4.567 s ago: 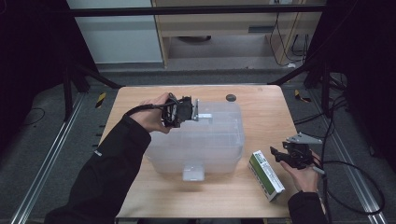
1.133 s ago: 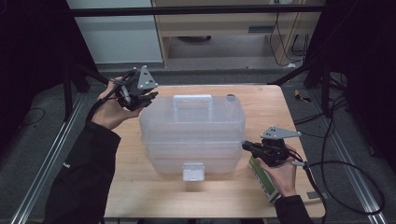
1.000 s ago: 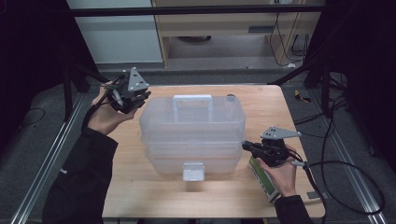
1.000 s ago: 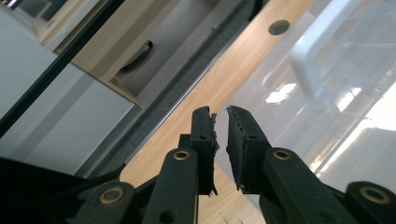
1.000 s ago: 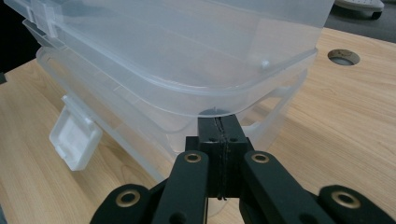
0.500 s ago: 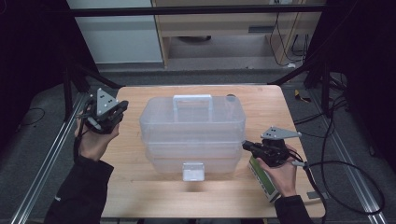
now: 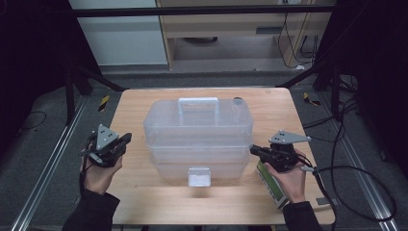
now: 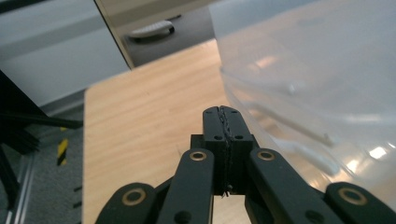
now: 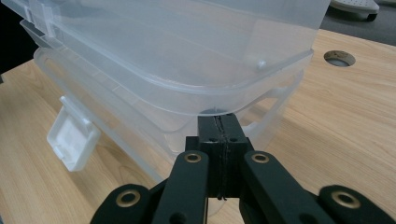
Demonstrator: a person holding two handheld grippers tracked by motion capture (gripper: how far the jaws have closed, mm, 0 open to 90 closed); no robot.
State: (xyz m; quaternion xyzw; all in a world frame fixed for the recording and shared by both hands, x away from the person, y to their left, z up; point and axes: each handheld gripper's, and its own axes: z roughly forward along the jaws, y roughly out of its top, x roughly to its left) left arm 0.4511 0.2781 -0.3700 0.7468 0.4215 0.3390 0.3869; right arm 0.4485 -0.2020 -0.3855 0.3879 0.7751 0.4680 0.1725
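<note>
The left gripper (image 7: 124, 141) sits at the left edge of the table (image 7: 144, 202), jaws fully closed on nothing, its tip aimed at the left wall of the clear plastic box (image 7: 198, 139) but apart from it. In the left gripper view, the closed tip (image 8: 224, 126) points along the box wall (image 8: 317, 74), which suggests an approach to the side of the lid rather than its handle (image 7: 198, 102).

The box stands mid-table, lid seated, white latch (image 7: 198, 176) facing the person and hanging unfastened.

The right gripper (image 7: 253, 150) has its jaws pressed together with nothing between them; the tip lies under the overhanging lid rim at the right end of the box, seemingly placed to brace or lift that edge. A green carton (image 7: 271, 185) lies beneath the right hand.

Compared with a second ago, the left gripper has come down from above the rear left corner to table level and its jaws have just closed; the right gripper is unchanged.
</note>
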